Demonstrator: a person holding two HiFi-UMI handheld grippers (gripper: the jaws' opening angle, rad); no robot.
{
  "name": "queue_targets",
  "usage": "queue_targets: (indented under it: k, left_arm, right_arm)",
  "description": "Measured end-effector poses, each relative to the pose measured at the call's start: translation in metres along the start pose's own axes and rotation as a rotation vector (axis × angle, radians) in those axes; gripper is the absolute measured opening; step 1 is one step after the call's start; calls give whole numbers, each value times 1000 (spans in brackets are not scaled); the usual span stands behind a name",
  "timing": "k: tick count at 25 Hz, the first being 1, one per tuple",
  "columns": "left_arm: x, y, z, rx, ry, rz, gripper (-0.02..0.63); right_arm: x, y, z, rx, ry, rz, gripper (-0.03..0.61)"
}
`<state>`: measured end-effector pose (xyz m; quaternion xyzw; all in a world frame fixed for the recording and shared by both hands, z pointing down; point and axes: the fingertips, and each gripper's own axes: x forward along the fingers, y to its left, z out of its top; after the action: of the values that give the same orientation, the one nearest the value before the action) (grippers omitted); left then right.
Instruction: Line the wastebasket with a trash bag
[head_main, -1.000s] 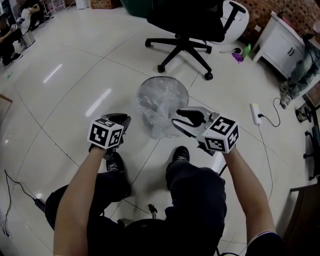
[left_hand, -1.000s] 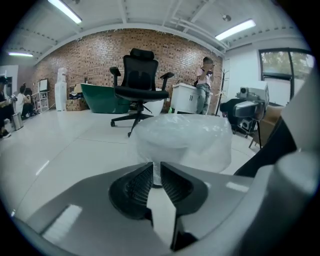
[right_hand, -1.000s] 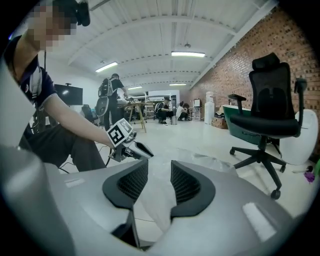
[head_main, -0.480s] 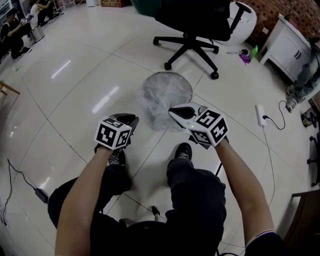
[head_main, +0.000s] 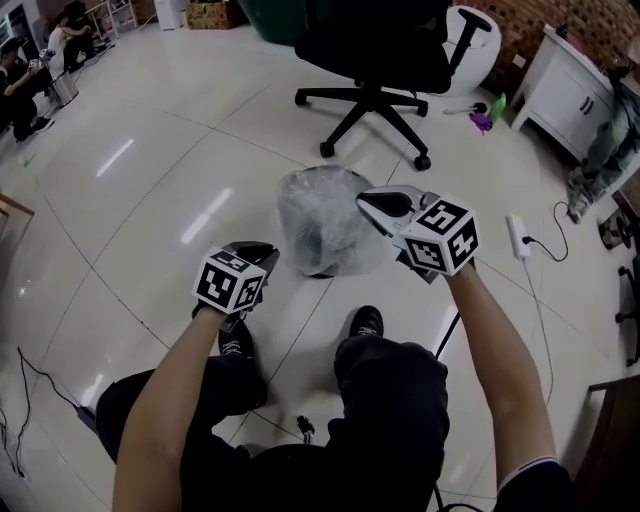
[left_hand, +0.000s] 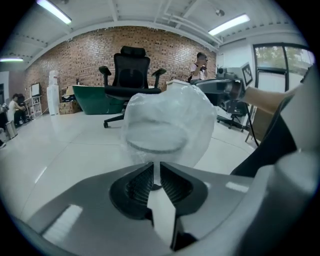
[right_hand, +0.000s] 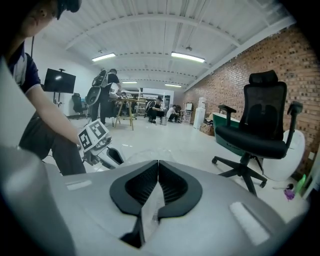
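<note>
I am looking down at a glossy white floor (head_main: 150, 200), with a black office chair (head_main: 375, 50) standing beyond a small round wastebasket (head_main: 322, 265) that is sitting just ahead of the person's feet. A clear trash bag (head_main: 320, 215) is ballooning loosely over the wastebasket, with the rim showing through the film. I cannot tell which way the bag's mouth is facing.

I am holding the bag from both sides. The right gripper (head_main: 368, 203) is clamping the film at the bag's upper right edge, its jaws fully together on the thin plastic. The left gripper (head_main: 262, 252) is pinching a strip of film at the near left, its jaws almost closed with the plastic running up between them.

To do this step well, I judge I should be keeping both pinches firm, spreading the film wider than the rim and drawing it down evenly. Pulling harder on one side could tip the light wastebasket or tear the film.
</note>
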<state>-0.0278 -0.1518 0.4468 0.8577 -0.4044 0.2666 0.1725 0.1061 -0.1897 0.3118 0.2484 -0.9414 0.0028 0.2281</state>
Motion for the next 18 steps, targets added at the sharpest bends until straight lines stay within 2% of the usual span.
queue_targets:
  k: [11, 18]
  left_arm:
    - [22, 30, 29, 66, -14, -68, 53]
    - [27, 39, 14, 91, 38, -126, 58]
  right_arm:
    - [24, -98, 34, 18, -17, -130, 6]
    - [48, -134, 34, 58, -12, -199, 6]
